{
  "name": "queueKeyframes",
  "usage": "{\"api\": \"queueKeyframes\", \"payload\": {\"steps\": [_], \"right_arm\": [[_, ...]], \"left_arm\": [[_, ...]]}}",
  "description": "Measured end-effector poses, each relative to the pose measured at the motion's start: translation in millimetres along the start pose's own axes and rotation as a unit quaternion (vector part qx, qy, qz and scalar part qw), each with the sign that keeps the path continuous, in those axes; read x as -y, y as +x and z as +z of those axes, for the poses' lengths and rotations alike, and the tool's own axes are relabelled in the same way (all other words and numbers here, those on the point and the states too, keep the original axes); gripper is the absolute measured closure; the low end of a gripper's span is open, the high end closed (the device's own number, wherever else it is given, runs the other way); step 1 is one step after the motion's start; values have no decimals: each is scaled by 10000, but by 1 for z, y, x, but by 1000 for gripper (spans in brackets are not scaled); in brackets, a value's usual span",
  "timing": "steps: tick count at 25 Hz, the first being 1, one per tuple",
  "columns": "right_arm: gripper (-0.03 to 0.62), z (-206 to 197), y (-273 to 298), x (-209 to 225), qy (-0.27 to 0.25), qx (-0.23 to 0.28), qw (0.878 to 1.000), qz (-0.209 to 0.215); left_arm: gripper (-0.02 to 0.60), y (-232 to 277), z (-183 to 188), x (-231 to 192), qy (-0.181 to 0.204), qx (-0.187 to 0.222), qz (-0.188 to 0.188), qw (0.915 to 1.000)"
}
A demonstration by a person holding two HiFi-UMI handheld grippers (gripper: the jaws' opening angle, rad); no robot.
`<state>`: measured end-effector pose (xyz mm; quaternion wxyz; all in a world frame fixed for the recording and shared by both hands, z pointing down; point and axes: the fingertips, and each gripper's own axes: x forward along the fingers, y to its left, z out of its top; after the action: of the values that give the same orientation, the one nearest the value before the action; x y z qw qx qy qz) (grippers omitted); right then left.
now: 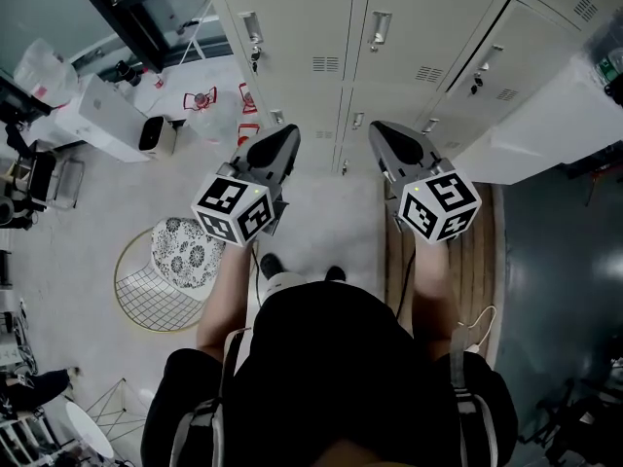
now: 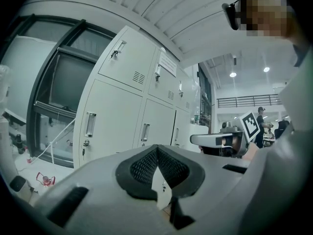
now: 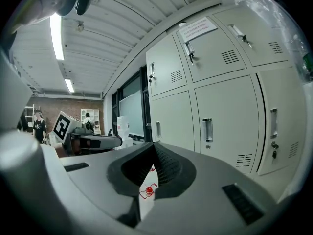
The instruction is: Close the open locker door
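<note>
Currently standing square to the locker bank (image 1: 389, 37), holding both forearms straight out in front, roughly parallel. Carrying the left gripper (image 1: 289, 134) and the right gripper (image 1: 380, 129) side by side and apart, both pointing about level at the locker fronts, stopping short of them and touching nothing. Keeping the marker cubes (image 1: 234, 207) at the rear ends, covering the hands in the head view.

Clenching both grippers. Seeing the left pads meeting at the tip with nothing between them, per the left gripper view. Seeing the same on the right, with only floor showing through the slot below the pads.

Seeing the open locker door (image 1: 545, 129) swinging out from the bank on the person's right, standing wide off the other closed fronts, well clear of the right gripper. Not touching it with either gripper. Row not determinable.

Also noting a wire chair (image 1: 180, 251) with a patterned cushion sitting on the floor off to the left.
</note>
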<state>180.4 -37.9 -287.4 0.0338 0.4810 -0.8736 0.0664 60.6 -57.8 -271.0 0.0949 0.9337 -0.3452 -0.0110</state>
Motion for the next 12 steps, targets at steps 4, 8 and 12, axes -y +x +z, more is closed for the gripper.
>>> {"api": "queueKeyframes", "payload": {"steps": [4,8,12], "right_arm": [[591,-3,-4,-5,-27,-45,10000,41],[591,-6,-7,-5,-33,-90,9999,46],[591,-10,-11,-7,-56,-117,9999,48]], "left_arm": [[565,-3,-4,5,-5,-42,7,10000],[565,-3,-7,11,-2,-62,0,10000],[565,-3,-9,16,26,-84,-17,10000]]}}
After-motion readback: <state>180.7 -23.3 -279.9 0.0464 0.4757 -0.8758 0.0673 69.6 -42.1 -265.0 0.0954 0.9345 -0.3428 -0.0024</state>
